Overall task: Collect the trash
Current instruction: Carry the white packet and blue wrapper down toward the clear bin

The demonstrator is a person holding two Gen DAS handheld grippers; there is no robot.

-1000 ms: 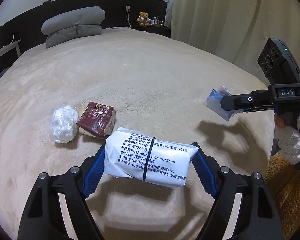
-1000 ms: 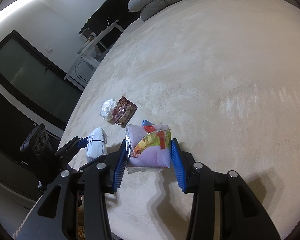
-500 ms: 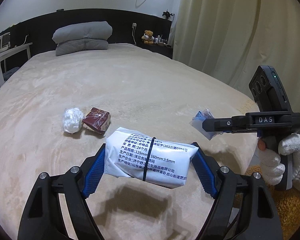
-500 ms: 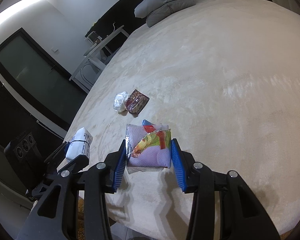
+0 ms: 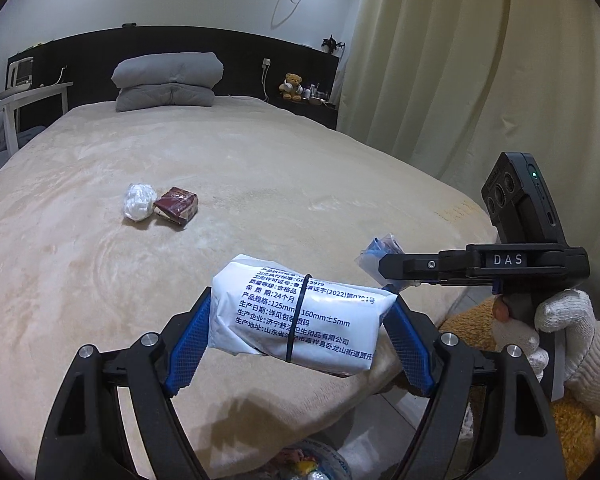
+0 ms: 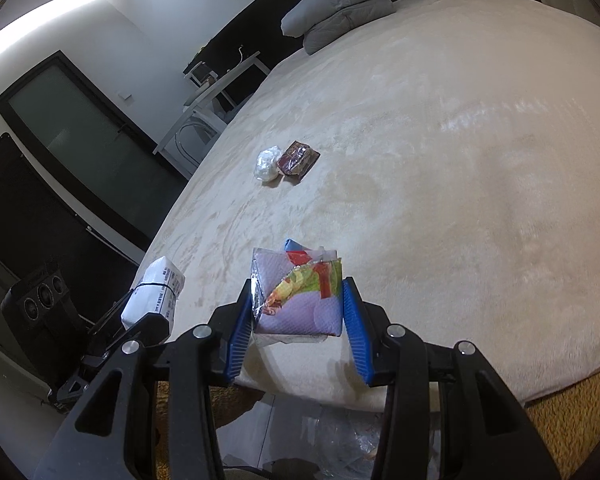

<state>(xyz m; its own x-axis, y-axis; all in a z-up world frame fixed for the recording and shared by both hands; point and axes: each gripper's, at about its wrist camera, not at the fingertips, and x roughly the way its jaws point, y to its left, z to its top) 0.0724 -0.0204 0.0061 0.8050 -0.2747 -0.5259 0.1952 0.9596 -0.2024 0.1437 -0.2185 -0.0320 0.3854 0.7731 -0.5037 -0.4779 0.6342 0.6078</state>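
- Pulling both grippers back off the bed (image 5: 260,168) compared to a second ago, now hanging past its near edge, over what looks like a trash bag (image 6: 340,440) on the floor.
- Left gripper (image 5: 300,330) clamping the white packet (image 5: 300,320).
- Right gripper (image 6: 298,304) squeezing the colourful wrapper pack (image 6: 296,296).
- Leaving the crumpled white wad (image 5: 139,201) and dark red packet (image 5: 177,205) lying together mid-bed.
- Roughly halfway, probably: dropping next.
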